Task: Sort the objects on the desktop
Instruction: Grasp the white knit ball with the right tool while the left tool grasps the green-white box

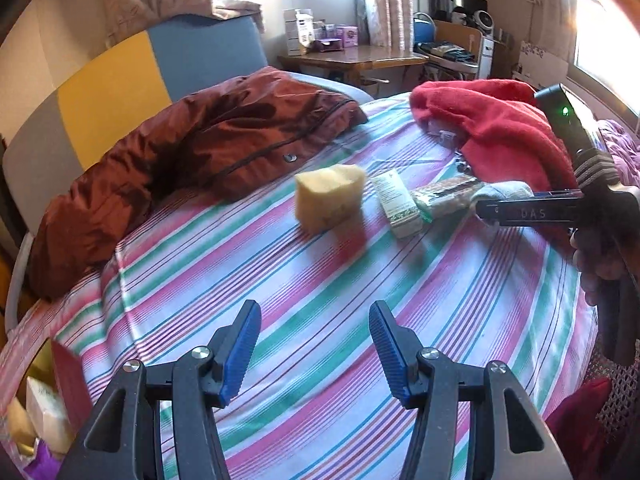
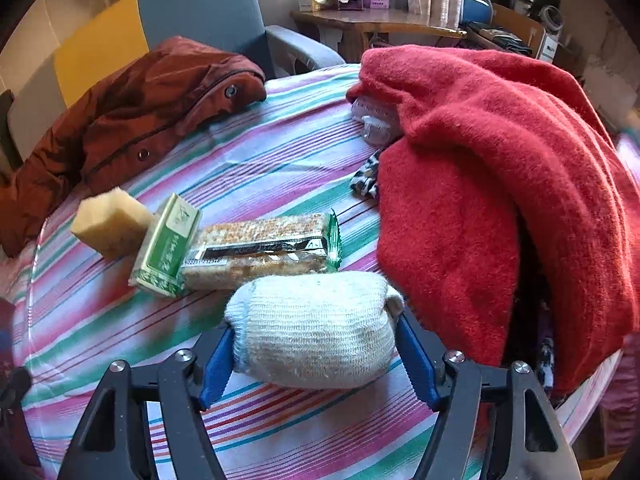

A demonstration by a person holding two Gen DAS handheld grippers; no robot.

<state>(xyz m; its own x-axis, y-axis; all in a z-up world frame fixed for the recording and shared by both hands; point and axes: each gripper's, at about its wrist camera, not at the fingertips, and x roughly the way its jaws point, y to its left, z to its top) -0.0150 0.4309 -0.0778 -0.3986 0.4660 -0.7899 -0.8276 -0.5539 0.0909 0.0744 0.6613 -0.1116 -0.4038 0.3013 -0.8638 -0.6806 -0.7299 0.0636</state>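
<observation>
On the striped cloth (image 1: 320, 300) lie a yellow sponge (image 1: 330, 196), a green-and-white box (image 1: 396, 202), a snack packet (image 1: 444, 196) and a rolled white sock (image 1: 504, 191). My left gripper (image 1: 315, 354) is open and empty, low over the cloth, short of the sponge. In the right wrist view the sponge (image 2: 110, 226), box (image 2: 166, 246) and packet (image 2: 260, 250) lie in a row. My right gripper (image 2: 316, 356) has its blue pads on both sides of the sock (image 2: 316, 328), shut on it.
A brown jacket (image 1: 192, 152) lies at the back left and a red sweater (image 2: 500, 184) at the right, with a clear plastic item (image 2: 374, 120) under its edge. A wooden desk (image 1: 352, 58) with boxes stands behind. Boxes (image 1: 44, 412) sit at the lower left.
</observation>
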